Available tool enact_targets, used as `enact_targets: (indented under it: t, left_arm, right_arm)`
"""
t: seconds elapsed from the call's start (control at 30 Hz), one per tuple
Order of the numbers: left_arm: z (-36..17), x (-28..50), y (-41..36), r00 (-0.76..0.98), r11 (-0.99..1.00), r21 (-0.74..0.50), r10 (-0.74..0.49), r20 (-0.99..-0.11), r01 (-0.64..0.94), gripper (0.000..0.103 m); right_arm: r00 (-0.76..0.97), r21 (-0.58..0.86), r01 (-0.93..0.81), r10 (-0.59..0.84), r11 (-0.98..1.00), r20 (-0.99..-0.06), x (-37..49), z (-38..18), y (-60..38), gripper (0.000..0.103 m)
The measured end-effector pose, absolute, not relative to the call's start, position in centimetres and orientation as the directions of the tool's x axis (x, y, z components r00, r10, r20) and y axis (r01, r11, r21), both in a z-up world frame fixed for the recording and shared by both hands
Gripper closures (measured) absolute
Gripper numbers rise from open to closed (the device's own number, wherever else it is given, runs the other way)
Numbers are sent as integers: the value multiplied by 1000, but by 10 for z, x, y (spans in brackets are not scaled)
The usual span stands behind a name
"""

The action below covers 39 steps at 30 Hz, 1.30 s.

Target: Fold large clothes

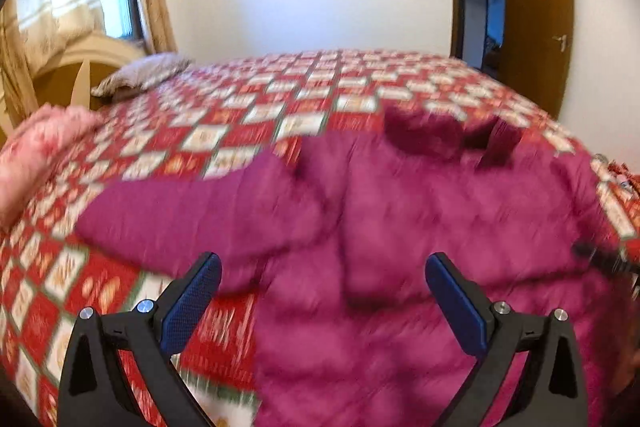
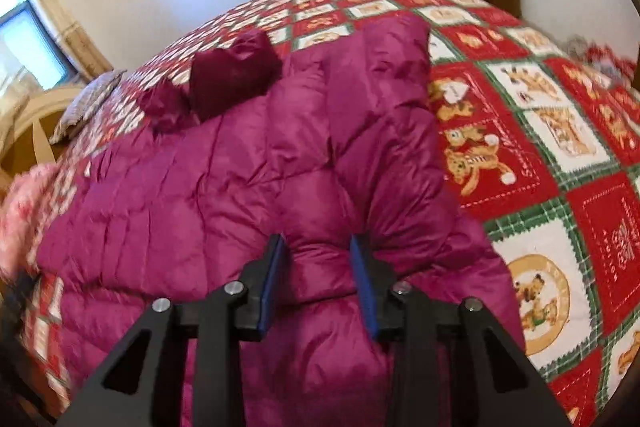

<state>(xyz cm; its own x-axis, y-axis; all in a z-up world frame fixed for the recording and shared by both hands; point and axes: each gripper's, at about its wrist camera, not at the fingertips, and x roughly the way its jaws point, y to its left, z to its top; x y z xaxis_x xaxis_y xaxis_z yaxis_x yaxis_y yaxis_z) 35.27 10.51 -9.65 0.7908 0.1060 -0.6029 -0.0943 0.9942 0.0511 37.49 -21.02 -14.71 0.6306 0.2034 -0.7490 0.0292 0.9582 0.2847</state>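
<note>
Closest to the lens in the right wrist view, the right gripper [image 2: 318,247] has its two blue-padded fingers [image 2: 362,279] pinched on a puffy bunch of the magenta quilted down jacket [image 2: 224,187], fabric bulging up between the pads. That jacket is spread across the bed, lying on a red, white and green patchwork bedspread with teddy bear prints [image 2: 532,131]. Its darker maroon collar [image 2: 232,79] sits at the far end, and one sleeve [image 2: 384,75] points away toward the door side.

Over in the left wrist view it's all pretty motion-blurred, but the left gripper [image 1: 323,267] is spread wide with nothing between its fingers, hovering over the jacket [image 1: 440,219]. The other sleeve [image 1: 192,215] stretches out to the left across the bedspread [image 1: 248,115]. A greyish pillow [image 1: 140,77] sits by the headboard.
</note>
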Motion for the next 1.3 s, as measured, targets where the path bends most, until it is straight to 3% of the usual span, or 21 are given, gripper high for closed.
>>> enact_targets:
  t: [0.17,0.33,0.6,0.83,0.87,0.97,1.07,1.2,1.3]
  left_arm:
    - [-93,402,84,771,982,104,190,-607,-160,1]
    - [-141,433,88,639,952,162,294,-711,-258,1]
    - [-175,431,91,604,958,119,259,-754,-261,1]
    - [-165,422,106,625,968,0,162,-763,-250,1]
    - [-156,412,114,648,964,-36,150,-747,-265,1]
    - [-126,378,155,746,935,-175,124,-654,-309,1]
    - [-104,361,216,761,871,-239,206,-615,-429,1]
    - [-105,366,307,665,722,-270,338,-666,-637,1]
    - [-122,378,354,598,626,-294,350,-721,-722,1]
  right_arm:
    - [620,253,-13,206,967,-757,378,-137,-211,64]
    - [724,210,40,116,977,-680,381,-101,-239,64]
    - [664,194,129,60,972,-745,423,-148,-247,64]
    - [700,151,120,24,981,-714,416,-155,-244,59]
    - [704,166,115,38,979,-709,416,-155,-246,53]
    - [717,207,92,80,974,-693,414,-155,-249,48]
    - [716,201,90,77,976,-693,414,-155,-246,45]
    - [713,160,85,52,983,-699,413,-154,-238,41]
    - [711,140,84,39,987,-703,413,-154,-235,40]
